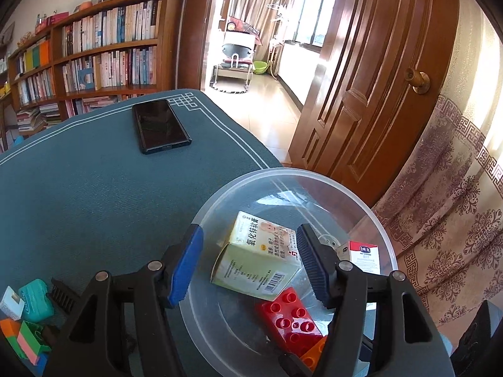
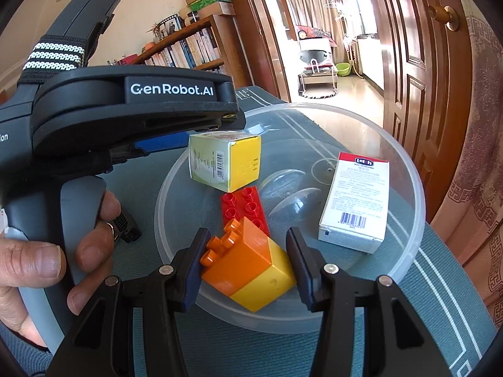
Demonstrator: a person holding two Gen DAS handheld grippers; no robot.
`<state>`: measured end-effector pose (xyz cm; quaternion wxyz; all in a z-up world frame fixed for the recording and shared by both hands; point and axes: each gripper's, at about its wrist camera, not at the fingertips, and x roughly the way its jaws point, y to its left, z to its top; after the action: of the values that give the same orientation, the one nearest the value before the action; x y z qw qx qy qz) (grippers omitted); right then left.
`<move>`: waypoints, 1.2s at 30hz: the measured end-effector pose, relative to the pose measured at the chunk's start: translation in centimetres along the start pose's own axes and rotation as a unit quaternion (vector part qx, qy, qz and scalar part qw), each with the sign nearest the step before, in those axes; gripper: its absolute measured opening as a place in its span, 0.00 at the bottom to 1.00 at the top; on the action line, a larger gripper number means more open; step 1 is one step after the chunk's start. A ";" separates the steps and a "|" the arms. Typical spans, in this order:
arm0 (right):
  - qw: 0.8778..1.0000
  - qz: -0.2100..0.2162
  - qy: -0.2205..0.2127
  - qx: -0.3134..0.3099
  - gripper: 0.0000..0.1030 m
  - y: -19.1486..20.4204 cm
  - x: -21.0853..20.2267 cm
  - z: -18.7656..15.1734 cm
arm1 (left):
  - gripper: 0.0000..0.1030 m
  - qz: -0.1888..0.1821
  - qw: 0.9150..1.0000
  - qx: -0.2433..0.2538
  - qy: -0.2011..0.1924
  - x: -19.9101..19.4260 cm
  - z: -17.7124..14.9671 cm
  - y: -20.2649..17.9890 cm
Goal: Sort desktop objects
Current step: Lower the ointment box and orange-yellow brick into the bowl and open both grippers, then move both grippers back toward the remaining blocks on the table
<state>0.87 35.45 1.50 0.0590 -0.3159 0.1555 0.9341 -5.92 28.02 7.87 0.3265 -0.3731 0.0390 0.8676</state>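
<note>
A clear plastic bowl sits on the green mat. In it lie a yellow-green medicine box, a white red-topped box, a red brick and an orange-and-yellow brick. My left gripper is open, its fingers either side of the yellow-green box without touching it. My right gripper is open around the orange-and-yellow brick, which rests in the bowl.
A black phone lies at the mat's far side. A teal case, a small white box and coloured blocks lie at the near left. A black comb-like clip lies beside the bowl.
</note>
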 end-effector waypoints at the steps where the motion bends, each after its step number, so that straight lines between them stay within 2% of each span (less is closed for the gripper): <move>1: 1.000 0.000 0.000 0.000 0.53 0.0 0.0 0.0 | 0.63 0.002 1.000 -0.001 -0.002 -0.2 -0.1 0.1; 7: 1.000 0.000 -0.002 0.002 0.54 -0.1 -0.1 0.0 | 0.64 0.020 1.000 -0.006 -0.023 -2.3 -0.8 0.7; 9: 1.000 0.006 -0.009 0.009 0.61 -0.3 -0.4 0.0 | 0.64 0.026 0.999 -0.009 -0.031 -3.2 -1.2 0.9; 11: 1.000 0.005 -0.025 0.014 0.73 -0.4 -1.0 0.0 | 0.64 0.033 0.999 -0.013 -0.037 -4.0 -1.6 1.3; 13: 0.999 0.002 -0.042 0.017 0.76 -0.4 -1.6 0.0 | 0.64 0.040 0.998 -0.016 -0.044 -4.7 -2.0 1.6; 22: 0.997 -0.014 -0.070 0.024 0.76 -0.4 -2.5 0.3 | 0.63 0.070 0.995 -0.045 -0.058 -7.6 -3.8 3.9; 29: 0.996 -0.029 -0.078 0.019 0.77 -0.3 -2.6 0.2 | 0.63 0.096 0.990 -0.088 -0.059 -9.1 -5.4 7.2; 36: 0.995 -0.044 -0.086 0.015 0.77 -0.1 -2.8 0.2 | 0.64 0.162 0.978 -0.110 -0.067 -10.8 -7.5 10.2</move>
<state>3.04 35.57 3.35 0.1178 -0.2399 0.1494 0.9520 -1.79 11.84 7.95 0.1403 -0.3367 -0.0182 0.9309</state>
